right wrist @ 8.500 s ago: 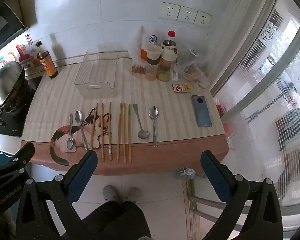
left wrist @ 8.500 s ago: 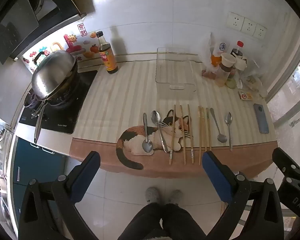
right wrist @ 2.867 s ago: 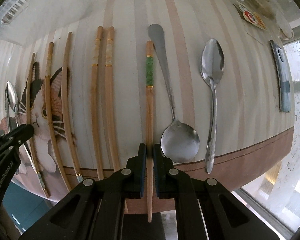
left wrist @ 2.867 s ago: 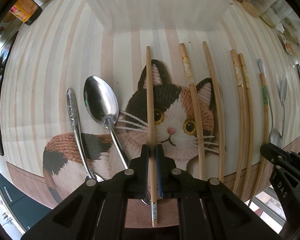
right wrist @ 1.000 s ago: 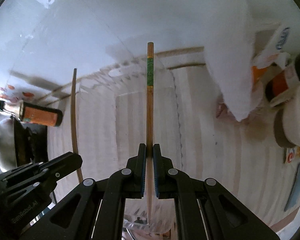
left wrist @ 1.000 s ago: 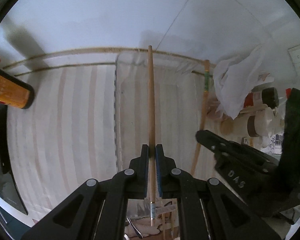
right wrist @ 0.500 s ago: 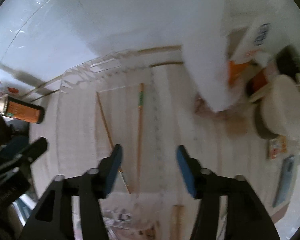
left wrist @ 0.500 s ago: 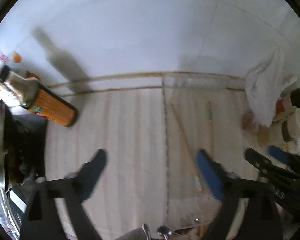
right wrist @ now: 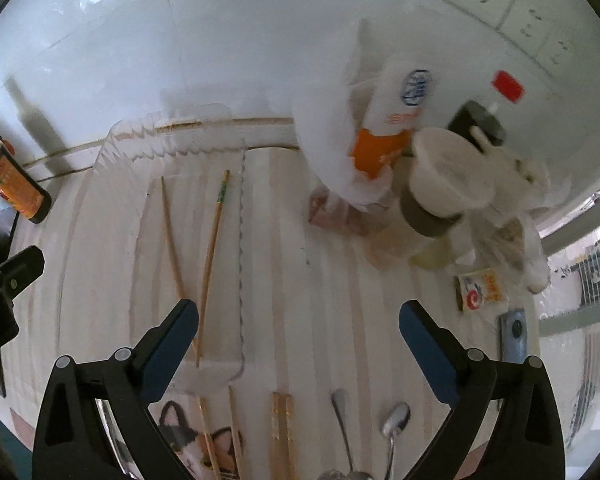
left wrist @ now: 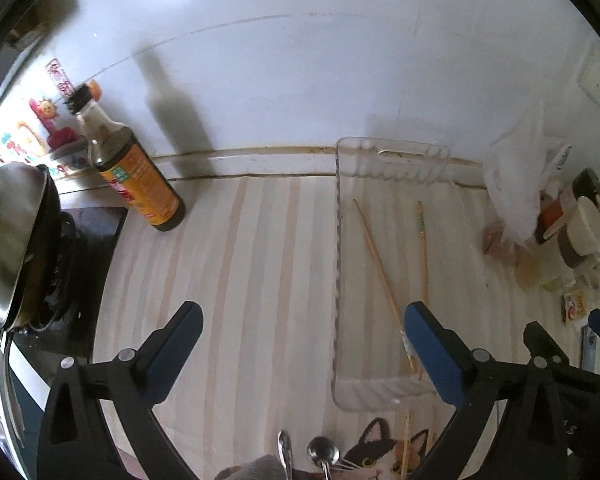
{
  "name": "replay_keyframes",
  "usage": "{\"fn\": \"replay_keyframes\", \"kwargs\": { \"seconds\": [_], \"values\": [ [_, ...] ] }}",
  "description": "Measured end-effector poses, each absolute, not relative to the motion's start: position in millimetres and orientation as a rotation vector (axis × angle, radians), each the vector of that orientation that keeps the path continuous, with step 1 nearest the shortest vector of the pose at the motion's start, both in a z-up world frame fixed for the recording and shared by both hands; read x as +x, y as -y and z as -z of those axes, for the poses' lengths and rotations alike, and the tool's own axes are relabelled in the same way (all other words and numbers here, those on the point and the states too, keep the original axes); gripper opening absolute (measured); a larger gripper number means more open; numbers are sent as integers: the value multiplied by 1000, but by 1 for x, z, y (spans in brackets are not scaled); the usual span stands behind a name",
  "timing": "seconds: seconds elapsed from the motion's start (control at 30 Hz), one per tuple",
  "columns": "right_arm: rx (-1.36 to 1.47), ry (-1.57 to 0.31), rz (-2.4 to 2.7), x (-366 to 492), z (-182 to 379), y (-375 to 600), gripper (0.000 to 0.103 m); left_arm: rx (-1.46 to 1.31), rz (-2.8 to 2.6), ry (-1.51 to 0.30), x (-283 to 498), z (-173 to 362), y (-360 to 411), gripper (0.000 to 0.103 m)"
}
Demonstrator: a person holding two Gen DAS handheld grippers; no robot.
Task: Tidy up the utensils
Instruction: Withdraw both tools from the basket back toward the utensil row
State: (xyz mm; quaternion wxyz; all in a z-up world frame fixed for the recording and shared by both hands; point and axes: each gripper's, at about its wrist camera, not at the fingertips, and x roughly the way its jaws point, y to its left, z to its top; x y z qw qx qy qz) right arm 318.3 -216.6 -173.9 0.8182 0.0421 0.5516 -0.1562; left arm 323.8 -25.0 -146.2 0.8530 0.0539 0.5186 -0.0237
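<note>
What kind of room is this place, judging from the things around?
Most likely a home kitchen counter: a steel wok sits on a black stove, a dark sauce bottle stands by the tiled wall, and chopsticks lie in a clear tray.

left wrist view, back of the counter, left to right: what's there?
Wok → sauce bottle → clear tray holding plain chopstick then green-banded chopstick → white bag → jars.
</note>
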Motion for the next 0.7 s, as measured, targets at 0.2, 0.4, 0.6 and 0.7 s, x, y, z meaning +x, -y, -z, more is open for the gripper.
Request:
{"fn": "replay_keyframes", "kwargs": {
  "seconds": [0.2, 0.4, 0.6, 0.7],
  "values": [
    [95, -1077, 326, 277, 135, 221, 102, 96, 61, -1020, 288, 118, 29, 103],
    [86, -981, 319, 241, 96, 220, 102, 85, 88, -972, 253, 89, 33, 103],
    [155, -937, 302, 210, 71, 230, 102, 90, 87, -935, 228, 70, 33, 103],
    [197, -955, 295, 200, 74, 236, 102, 98, 74, -945, 220, 73, 32, 103]
  ]
}}
